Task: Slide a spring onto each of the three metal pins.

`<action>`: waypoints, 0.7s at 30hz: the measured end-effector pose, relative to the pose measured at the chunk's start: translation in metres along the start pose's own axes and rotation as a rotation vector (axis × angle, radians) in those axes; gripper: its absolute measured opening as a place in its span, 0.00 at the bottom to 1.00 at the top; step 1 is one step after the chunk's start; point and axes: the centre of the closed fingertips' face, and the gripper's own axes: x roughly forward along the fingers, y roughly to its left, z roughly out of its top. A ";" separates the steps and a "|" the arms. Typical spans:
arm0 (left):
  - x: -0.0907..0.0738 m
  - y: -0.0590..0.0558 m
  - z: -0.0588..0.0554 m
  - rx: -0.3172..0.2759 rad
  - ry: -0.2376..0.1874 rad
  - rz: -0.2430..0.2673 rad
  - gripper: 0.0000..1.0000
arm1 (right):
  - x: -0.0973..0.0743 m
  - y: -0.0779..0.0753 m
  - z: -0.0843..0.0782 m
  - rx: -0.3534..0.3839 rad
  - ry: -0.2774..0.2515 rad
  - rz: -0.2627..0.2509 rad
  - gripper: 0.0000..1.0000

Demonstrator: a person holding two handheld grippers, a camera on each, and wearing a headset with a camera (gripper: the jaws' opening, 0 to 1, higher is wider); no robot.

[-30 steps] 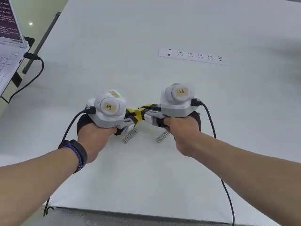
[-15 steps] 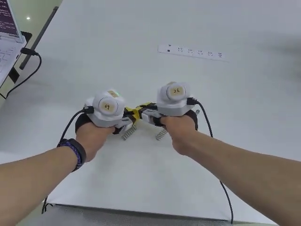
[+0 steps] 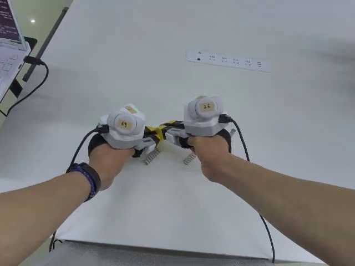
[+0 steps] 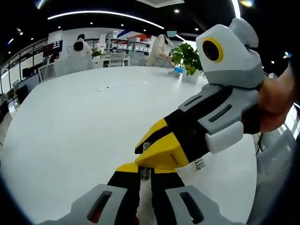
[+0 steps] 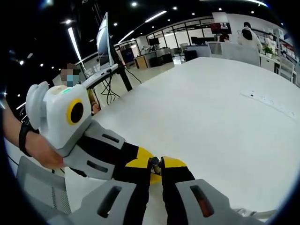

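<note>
My left gripper (image 3: pixel 153 139) and right gripper (image 3: pixel 168 132) meet tip to tip just above the white table (image 3: pixel 166 66). In the left gripper view, my left gripper (image 4: pixel 145 170) is shut on a short upright metal pin (image 4: pixel 146 173). The right gripper (image 4: pixel 152 149) comes in from the right, shut on a small grey round piece that looks like a spring (image 4: pixel 146 146). In the right gripper view, that piece (image 5: pixel 154 161) sits between my right gripper's (image 5: pixel 155 166) yellow tips, with the left gripper (image 5: pixel 136 161) touching from the left. Two loose springs (image 3: pixel 151 158) (image 3: pixel 189 159) lie under the hands.
A white power strip (image 3: pixel 228 61) lies across the far middle of the table. A laptop (image 3: pixel 8 39) and black cables (image 3: pixel 30 72) sit at the far left. The table's near edge (image 3: pixel 166 249) runs below my forearms. Another spring (image 4: pixel 200 163) lies beside the right gripper.
The grippers stay tip to tip over the two loose springs. The right hand has edged slightly left, and the head camera has shifted a little.
</note>
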 end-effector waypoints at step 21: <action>0.002 -0.002 -0.006 0.025 0.005 0.013 0.00 | -0.001 0.008 0.004 0.044 -0.017 0.040 0.13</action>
